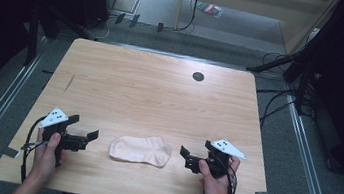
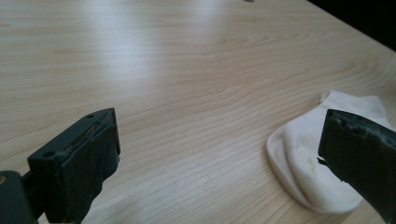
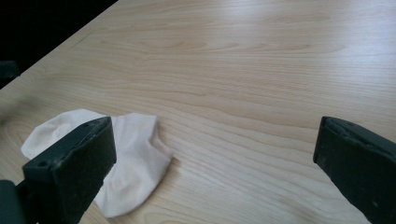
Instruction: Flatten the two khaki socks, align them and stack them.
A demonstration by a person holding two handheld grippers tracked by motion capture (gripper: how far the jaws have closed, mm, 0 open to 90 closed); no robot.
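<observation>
Squarely between two hand-held grippers: one pale sock (image 1: pixel 140 151), flat on the desk (image 1: pixel 151 89) near its front edge.

Lying with long axis running 9 to 3 o'clock across the high view, rounded end toward 9, the other end toward 3. From the left hand-held gripper (image 1: pixel 85 135), found at 3 o'clock, just beside the jaw tips but not touching; from the right hand-held gripper (image 1: pixel 185 158), found at 9 o'clock, likewise just beside and apart. Both spread wide with nothing held, jaws aimed inward at the sock. Gaps on either side near equal, the right perhaps slightly closer, though hard to call. Probably a pinch at each end next, each side closing inward along that same axis.
</observation>
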